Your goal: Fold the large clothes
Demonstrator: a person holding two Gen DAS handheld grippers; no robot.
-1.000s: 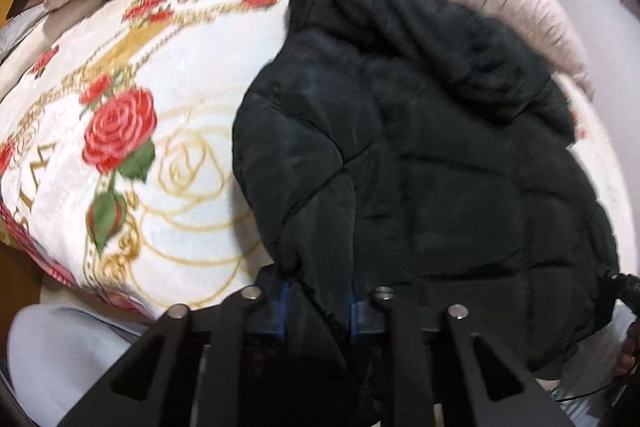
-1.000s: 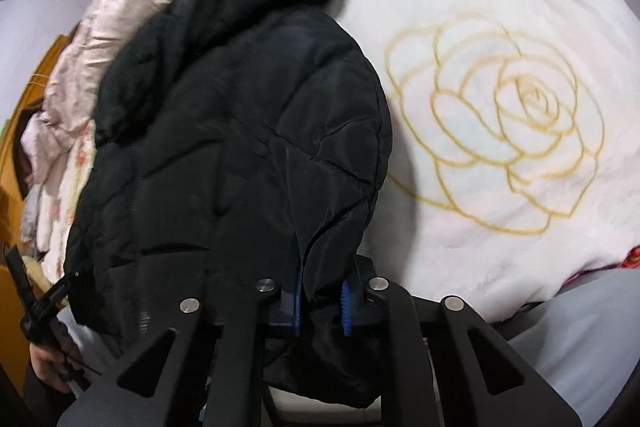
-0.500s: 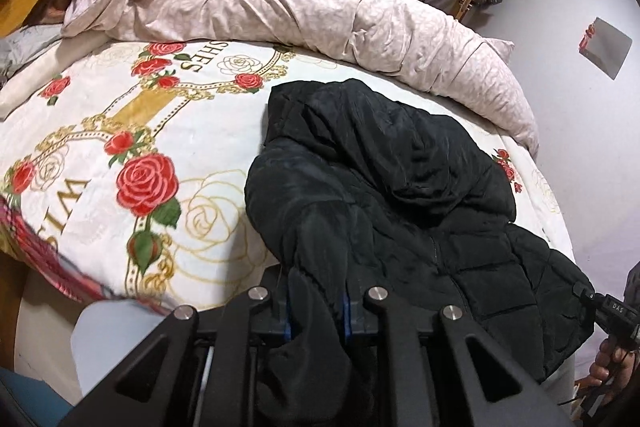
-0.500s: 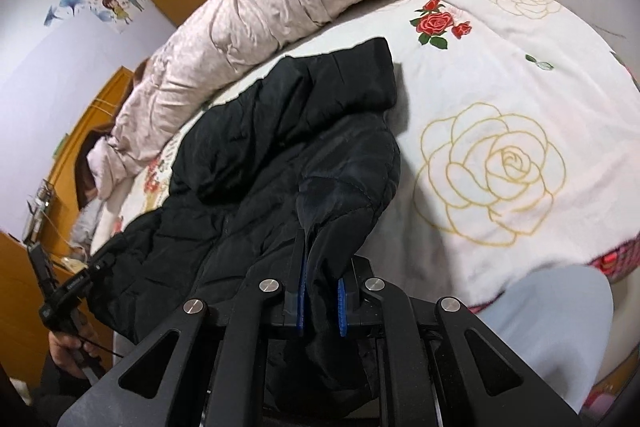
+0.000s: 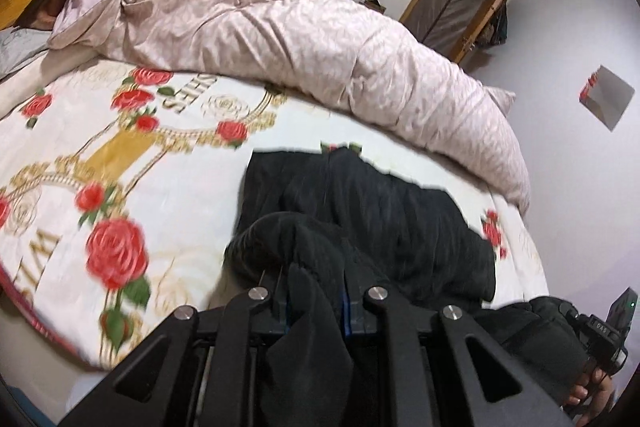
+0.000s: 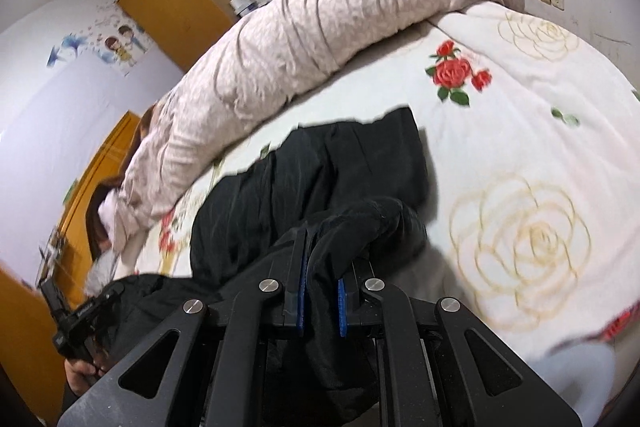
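Gripping the near hem of the black jacket (image 5: pixel 372 211), the left claw (image 5: pixel 316 301) is clamped on a bunch of its fabric, and the right claw (image 6: pixel 320 297) pinches another bunch of the same hem; the rest of the jacket lies on the bed (image 5: pixel 168 211), at about 12 o'clock from both claws. To fold well, I judge both claws should travel level and together toward 12 o'clock, laying the hem over the far part near the pink quilt (image 5: pixel 304 39) without letting it sag or twist, and let go only once the edges meet. Letters reading "SHES" (image 5: pixel 192 95) and "WI" (image 5: pixel 38 247) show on the rose-printed blanket, partly cut off.
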